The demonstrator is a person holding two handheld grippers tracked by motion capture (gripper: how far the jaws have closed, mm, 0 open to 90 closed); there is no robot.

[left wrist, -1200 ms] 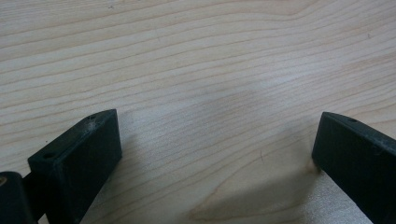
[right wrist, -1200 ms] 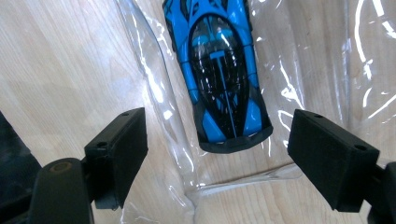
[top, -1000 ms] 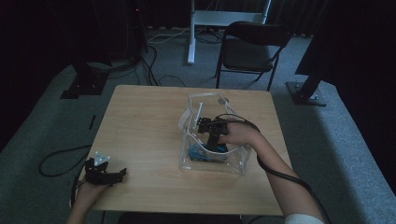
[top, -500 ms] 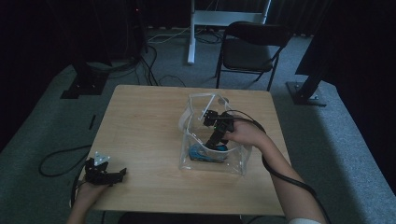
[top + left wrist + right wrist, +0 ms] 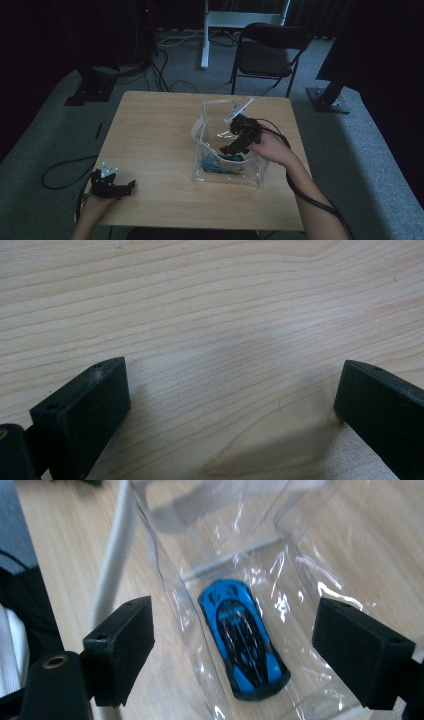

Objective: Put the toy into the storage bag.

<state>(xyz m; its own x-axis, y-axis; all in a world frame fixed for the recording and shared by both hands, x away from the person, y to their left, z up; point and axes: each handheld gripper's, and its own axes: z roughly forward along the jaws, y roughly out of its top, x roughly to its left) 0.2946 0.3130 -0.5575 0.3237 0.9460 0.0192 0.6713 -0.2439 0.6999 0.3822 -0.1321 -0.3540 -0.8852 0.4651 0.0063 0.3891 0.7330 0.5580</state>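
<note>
Right now the blue toy car (image 5: 244, 639) lies flat on the bottom of the clear plastic bag (image 5: 250, 172), which stands open-topped on the wooden table (image 5: 150, 130). The right gripper (image 5: 237, 145) hangs over the bag's mouth, jaws spread wide with nothing between them; in the right gripper view they straddle the car from above, one jaw outside the bag's white-edged rim (image 5: 114, 560) and the other over the far wall. The left gripper (image 5: 116, 186) rests on the table well apart from the bag, toward the person's side, its jaws also spread and empty over bare wood.

Judging from this, the step in hand is either reaching in for the car or drawing back after dropping it; I cannot tell which. If it is a reach, the near jaw looks set to catch the bag's wall, so shifting the gripper further over the bag's middle before going down would bring both jaws inside. The car lies slantwise to the jaws, so turning the wrist to close across its narrow body should give a surer grip. The bag is soft and light and could tip or slide, so bringing the left gripper over to steady its rim would probably help
</note>
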